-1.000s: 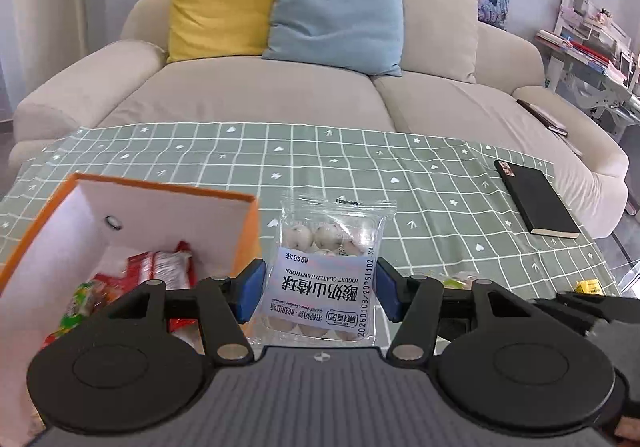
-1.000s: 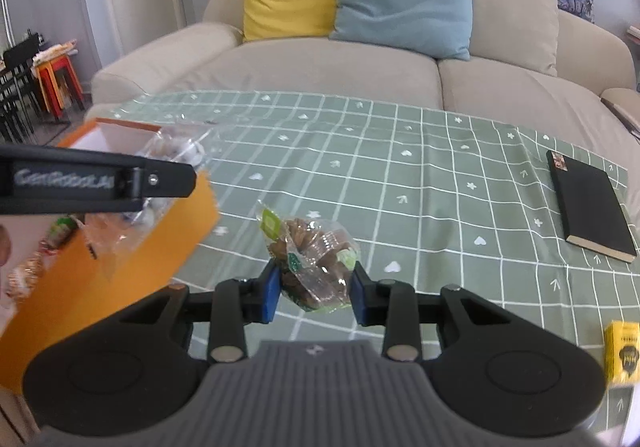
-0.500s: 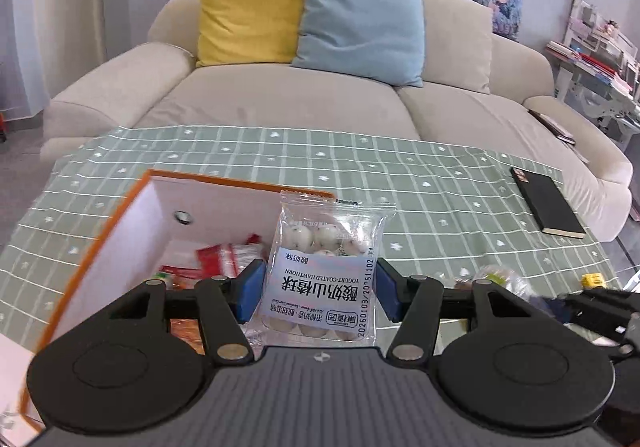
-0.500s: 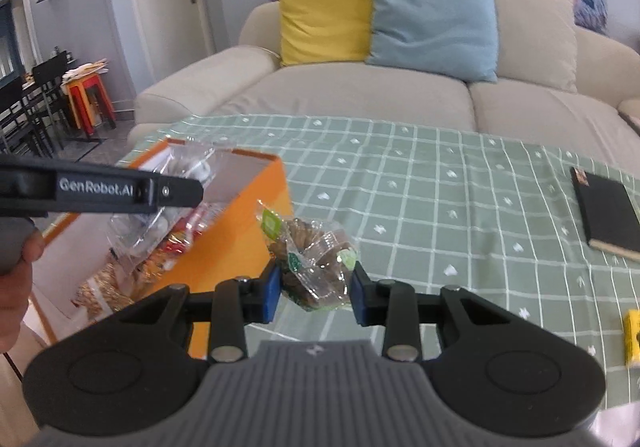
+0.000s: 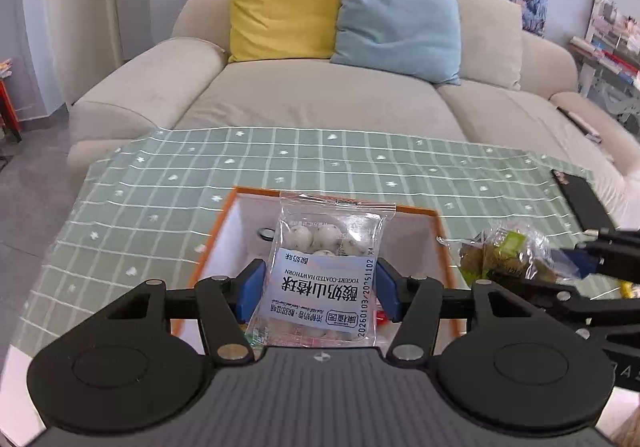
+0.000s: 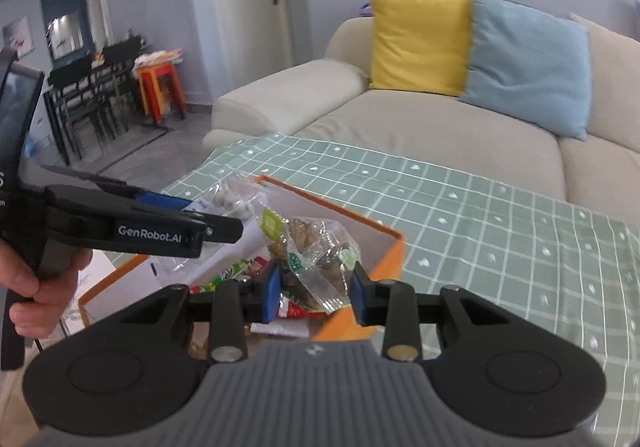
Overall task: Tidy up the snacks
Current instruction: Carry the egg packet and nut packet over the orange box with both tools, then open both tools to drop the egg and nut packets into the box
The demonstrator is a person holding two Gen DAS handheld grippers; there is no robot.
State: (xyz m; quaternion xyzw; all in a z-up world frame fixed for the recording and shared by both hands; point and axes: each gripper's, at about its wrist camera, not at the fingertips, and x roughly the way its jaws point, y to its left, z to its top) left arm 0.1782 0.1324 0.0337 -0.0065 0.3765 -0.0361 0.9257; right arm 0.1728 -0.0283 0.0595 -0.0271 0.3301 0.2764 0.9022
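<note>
You are holding the left gripper [image 5: 318, 293] clamped on the yogurt hawthorn packet [image 5: 326, 275] and the right gripper [image 6: 314, 289] clamped on the nut packet [image 6: 316, 251], both above the orange box [image 5: 440, 243], risking colliding grippers or a packet landing outside its near-right rim.

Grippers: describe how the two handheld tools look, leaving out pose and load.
Both match: the left gripper and right gripper have black linkage arms, blue pads, silver pivot pins, two round black discs and a ribbed grey body. The left one's side reads "GenRobot.AI" in white. No sleeve shows.
</note>
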